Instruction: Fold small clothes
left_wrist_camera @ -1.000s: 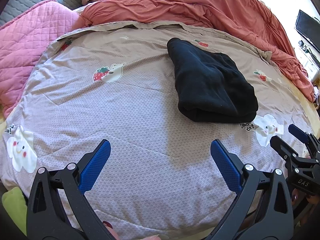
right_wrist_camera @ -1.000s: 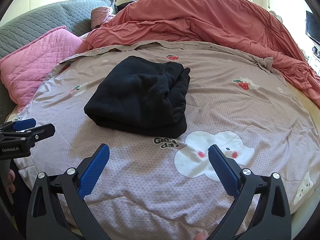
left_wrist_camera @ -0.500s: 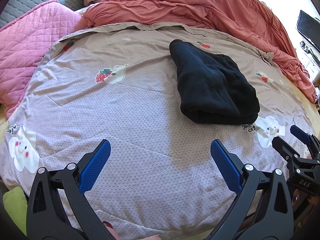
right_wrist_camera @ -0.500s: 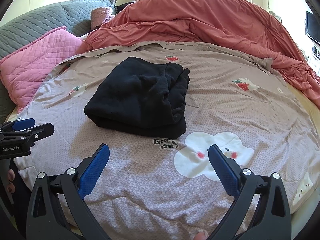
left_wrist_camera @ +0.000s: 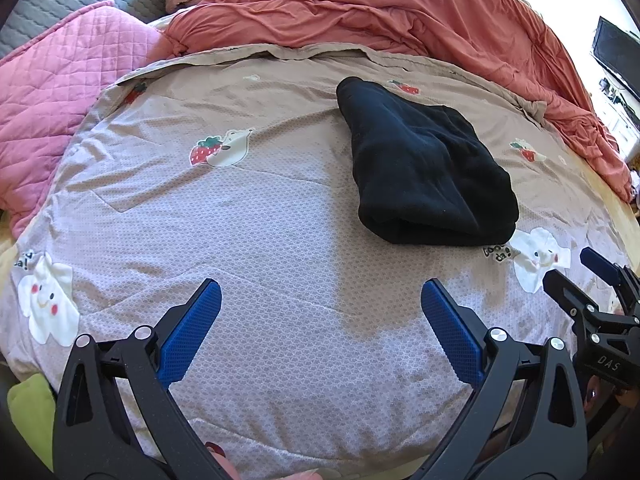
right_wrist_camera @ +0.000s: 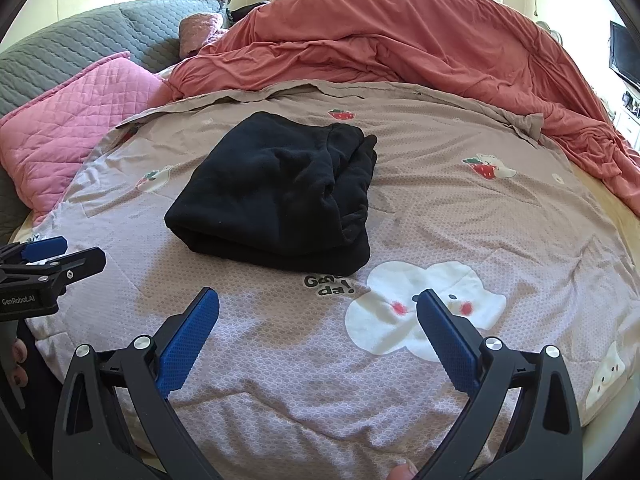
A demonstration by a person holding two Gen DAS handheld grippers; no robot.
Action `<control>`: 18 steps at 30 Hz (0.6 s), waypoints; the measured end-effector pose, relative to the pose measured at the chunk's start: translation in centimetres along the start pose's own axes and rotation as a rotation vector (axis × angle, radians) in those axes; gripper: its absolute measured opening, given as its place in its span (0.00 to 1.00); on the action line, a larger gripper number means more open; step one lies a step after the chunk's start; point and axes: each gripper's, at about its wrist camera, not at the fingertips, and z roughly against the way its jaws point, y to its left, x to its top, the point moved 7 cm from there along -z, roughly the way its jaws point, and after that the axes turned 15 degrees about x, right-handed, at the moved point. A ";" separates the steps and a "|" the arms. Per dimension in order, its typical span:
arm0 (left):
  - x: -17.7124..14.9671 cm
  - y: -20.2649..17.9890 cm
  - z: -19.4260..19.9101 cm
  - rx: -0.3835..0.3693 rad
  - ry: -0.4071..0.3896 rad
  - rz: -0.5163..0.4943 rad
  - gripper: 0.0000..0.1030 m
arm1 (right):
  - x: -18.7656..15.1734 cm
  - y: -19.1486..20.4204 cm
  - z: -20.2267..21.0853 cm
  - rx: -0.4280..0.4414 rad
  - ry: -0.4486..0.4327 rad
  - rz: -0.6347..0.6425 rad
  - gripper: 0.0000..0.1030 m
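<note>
Mauve bedding printed with clouds and strawberries (left_wrist_camera: 256, 216) fills both views, with a rumpled coral duvet (right_wrist_camera: 400, 40) heaped along the top of the frame and a pink quilted pillow (left_wrist_camera: 52, 92) at upper left. Only the right wrist view shows the grey quilted headboard cushion (right_wrist_camera: 80, 52) in full and the garment's loose layered edge; the left wrist view shows its rounded fold instead, plus a green scrap (left_wrist_camera: 28, 404) at lower left. The folded black garment (right_wrist_camera: 280, 192) lies on the bedding, above and slightly left of the right gripper (right_wrist_camera: 318, 334), well apart from it. In the left wrist view it sits upper right of the left gripper (left_wrist_camera: 320, 326). Both grippers gape wide, holding nothing. Against the earlier frames, the garment sits marginally higher and further off in the left view; the right view is nearly unchanged.
</note>
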 end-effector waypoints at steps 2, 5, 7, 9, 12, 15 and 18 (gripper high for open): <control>-0.1 -0.1 0.0 0.000 0.001 0.000 0.91 | 0.0 0.0 0.0 -0.001 0.000 0.000 0.96; 0.0 0.0 0.0 -0.001 0.000 -0.001 0.91 | 0.0 0.0 0.0 -0.002 0.001 0.000 0.96; -0.1 0.0 0.0 -0.002 0.002 0.001 0.91 | 0.0 0.0 0.0 0.000 -0.001 -0.001 0.96; -0.1 -0.1 -0.1 -0.001 0.003 0.003 0.91 | 0.0 0.0 0.1 0.000 -0.002 0.000 0.96; -0.2 0.0 -0.3 0.003 0.007 0.005 0.91 | 0.1 -0.1 0.1 -0.001 -0.004 -0.002 0.96; -0.3 0.0 -0.3 0.002 0.010 0.007 0.91 | 0.1 -0.1 0.1 -0.002 -0.004 0.000 0.96; -0.3 0.1 -0.4 -0.002 0.016 0.009 0.91 | 0.1 -0.1 0.2 -0.005 -0.008 -0.003 0.96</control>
